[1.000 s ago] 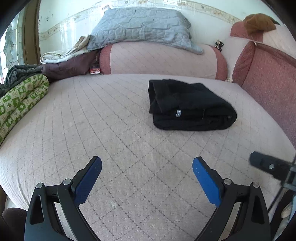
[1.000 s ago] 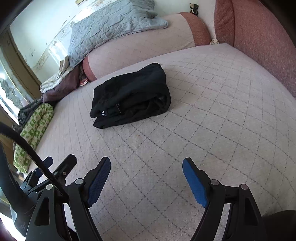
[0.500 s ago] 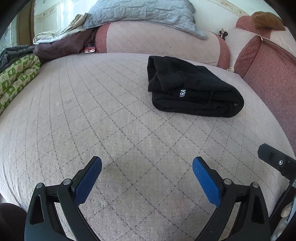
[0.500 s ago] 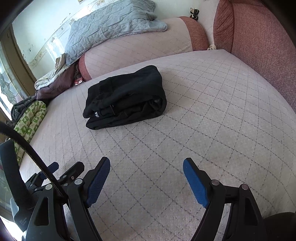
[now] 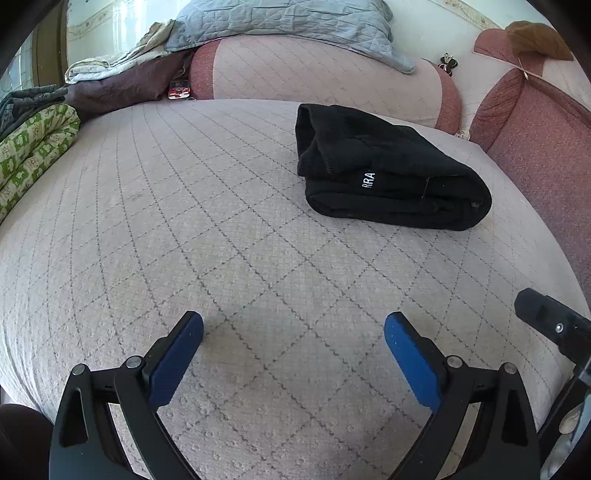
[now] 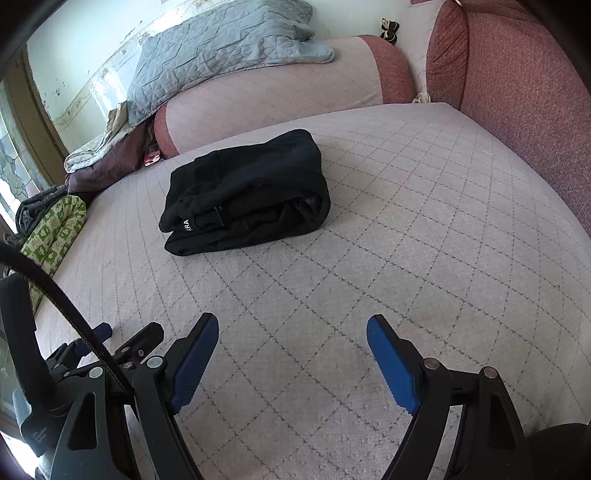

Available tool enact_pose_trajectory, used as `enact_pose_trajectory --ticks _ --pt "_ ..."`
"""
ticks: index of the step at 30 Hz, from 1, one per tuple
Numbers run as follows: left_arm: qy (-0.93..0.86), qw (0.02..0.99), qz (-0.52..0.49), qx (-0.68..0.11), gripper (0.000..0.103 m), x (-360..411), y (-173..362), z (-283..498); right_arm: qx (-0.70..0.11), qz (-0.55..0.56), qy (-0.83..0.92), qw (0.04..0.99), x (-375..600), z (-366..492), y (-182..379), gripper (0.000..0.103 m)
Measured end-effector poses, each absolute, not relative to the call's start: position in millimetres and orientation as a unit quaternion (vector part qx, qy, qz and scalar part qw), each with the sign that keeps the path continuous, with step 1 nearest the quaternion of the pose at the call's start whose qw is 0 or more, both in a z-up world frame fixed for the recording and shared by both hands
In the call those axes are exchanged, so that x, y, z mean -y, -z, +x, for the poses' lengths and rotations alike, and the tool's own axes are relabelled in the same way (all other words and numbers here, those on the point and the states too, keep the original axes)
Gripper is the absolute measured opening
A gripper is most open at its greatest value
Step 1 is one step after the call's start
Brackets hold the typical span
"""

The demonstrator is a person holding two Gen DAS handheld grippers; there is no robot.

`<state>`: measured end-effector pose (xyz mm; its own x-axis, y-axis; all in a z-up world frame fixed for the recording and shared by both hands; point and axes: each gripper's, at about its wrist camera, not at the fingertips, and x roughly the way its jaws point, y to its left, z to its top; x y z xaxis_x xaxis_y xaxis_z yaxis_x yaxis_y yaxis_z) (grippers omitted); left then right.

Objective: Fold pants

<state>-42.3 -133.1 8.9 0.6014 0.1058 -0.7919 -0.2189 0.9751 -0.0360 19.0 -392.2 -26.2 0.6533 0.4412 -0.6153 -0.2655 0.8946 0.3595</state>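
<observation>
Black pants (image 5: 388,173) lie folded in a thick bundle on the pink quilted bed (image 5: 221,240), with a small white label facing me; they also show in the right wrist view (image 6: 247,192). My left gripper (image 5: 293,325) is open and empty, low over the bed, well short of the pants. My right gripper (image 6: 291,325) is open and empty, also near the bed's front. The left gripper's body (image 6: 103,350) shows at the lower left of the right wrist view, and part of the right gripper (image 5: 546,321) shows at the right edge of the left wrist view.
A pink bolster (image 5: 314,74) with a grey-blue quilt (image 5: 288,22) on it lies at the head of the bed. A green patterned blanket (image 5: 33,147) and piled cloths (image 5: 118,81) lie at the left. A red padded headboard (image 6: 517,74) rises on the right.
Both grippers have moved forward and down toward the bed, so the folded pants look larger and nearer. Both stay open. The pants have not moved.
</observation>
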Motion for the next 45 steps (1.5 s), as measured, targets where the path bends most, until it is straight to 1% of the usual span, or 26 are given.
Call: enact_pose_trajectory --ticks 45 --pt "-0.103 0.893 -0.055 -0.435 0.098 137 -8 -44 -0.368 0.087 -0.199 0.904 380 16 29 0.09"
